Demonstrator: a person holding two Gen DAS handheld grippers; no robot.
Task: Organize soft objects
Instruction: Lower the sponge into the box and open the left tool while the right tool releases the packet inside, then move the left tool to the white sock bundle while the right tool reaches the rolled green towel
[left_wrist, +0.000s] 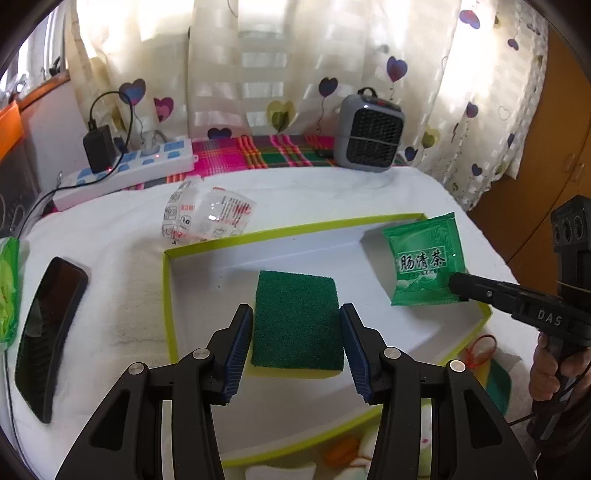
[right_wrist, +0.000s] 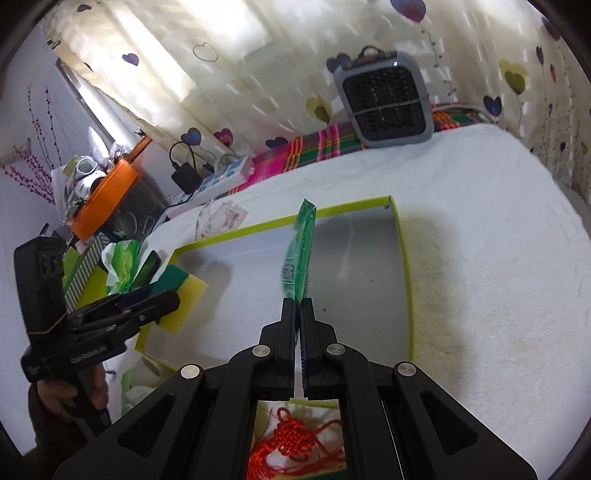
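A green-topped yellow sponge (left_wrist: 297, 319) sits between the blue pads of my left gripper (left_wrist: 295, 325), held over a white box with a lime rim (left_wrist: 295, 230). The sponge also shows in the right wrist view (right_wrist: 184, 291) at the box's left edge. My right gripper (right_wrist: 300, 301) is shut on a green tea sachet (right_wrist: 300, 251) and holds it upright over the box; it shows flat in the left wrist view (left_wrist: 424, 258), pinched at its lower right corner by the right gripper (left_wrist: 458, 284).
A clear crumpled wrapper (left_wrist: 207, 214), a black phone (left_wrist: 48, 332) and a green packet (left_wrist: 9, 288) lie on the white towel left of the box. A power strip (left_wrist: 125, 170) and grey heater (left_wrist: 369, 133) stand behind. A red knot ornament (right_wrist: 291, 439) lies near me.
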